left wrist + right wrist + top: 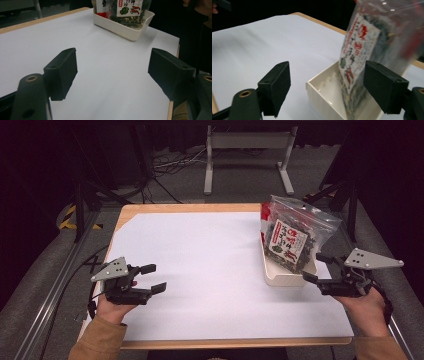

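Right gripper [311, 267] jaws spread wide, nothing held, just beside tray [280, 277]; bag [292, 232] stands upright inside, directly ahead. Left gripper [152, 279] also spread, idle, far across table [200, 270]. Risk: pinching slippery bag off-centre could tip it or drag light tray.

One tabletop [200, 265], covered by one white sheet [215, 285]; one white tray [287, 276]; one clear zip bag of dried food [292, 232] standing in it; two tongs, left [152, 278] and right [316, 268], one per hand.
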Demonstrator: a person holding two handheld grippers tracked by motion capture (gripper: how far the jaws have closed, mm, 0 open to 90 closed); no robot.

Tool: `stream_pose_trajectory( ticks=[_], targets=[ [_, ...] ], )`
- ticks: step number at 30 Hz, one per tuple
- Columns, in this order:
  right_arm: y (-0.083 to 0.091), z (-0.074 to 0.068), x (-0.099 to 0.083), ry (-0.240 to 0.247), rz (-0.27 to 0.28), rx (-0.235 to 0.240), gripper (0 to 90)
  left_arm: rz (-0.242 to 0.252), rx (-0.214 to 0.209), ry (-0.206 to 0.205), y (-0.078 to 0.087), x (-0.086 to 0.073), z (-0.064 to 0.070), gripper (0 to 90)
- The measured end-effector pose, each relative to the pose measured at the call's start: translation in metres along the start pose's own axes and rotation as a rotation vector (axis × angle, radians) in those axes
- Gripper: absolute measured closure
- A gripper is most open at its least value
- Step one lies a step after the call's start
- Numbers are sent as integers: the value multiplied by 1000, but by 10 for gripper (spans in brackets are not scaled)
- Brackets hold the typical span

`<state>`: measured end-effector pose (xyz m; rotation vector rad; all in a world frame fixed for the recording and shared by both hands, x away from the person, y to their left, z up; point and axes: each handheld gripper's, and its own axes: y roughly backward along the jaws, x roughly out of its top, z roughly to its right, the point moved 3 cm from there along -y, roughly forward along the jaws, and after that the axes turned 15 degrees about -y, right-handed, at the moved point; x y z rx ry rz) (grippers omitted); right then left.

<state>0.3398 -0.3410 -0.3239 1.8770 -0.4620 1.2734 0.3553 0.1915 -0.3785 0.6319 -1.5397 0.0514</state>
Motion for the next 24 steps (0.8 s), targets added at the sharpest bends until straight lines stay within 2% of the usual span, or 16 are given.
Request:
stream_pose_trajectory(
  ticks=[5, 11, 16, 22, 24],
  targets=[
    [-13, -7, -10, 21, -5, 65, 213, -2, 4, 5, 2, -7, -2, 237],
    [-39, -13, -30, 27, -31, 145, 204, 0, 5, 12, 4, -13, 0, 234],
    [-55, -16, -43, 16, -44, 174, 168, -1, 11, 22, 6, -17, -1, 232],
    [-66, -19, -50, 27, -45, 165, 73, -1, 24, 26, 7, -22, -1, 221],
    [-67, -19, -51, 15, -28, 166, 43, -1, 35, 26, 8, -23, -1, 215]
  ],
)
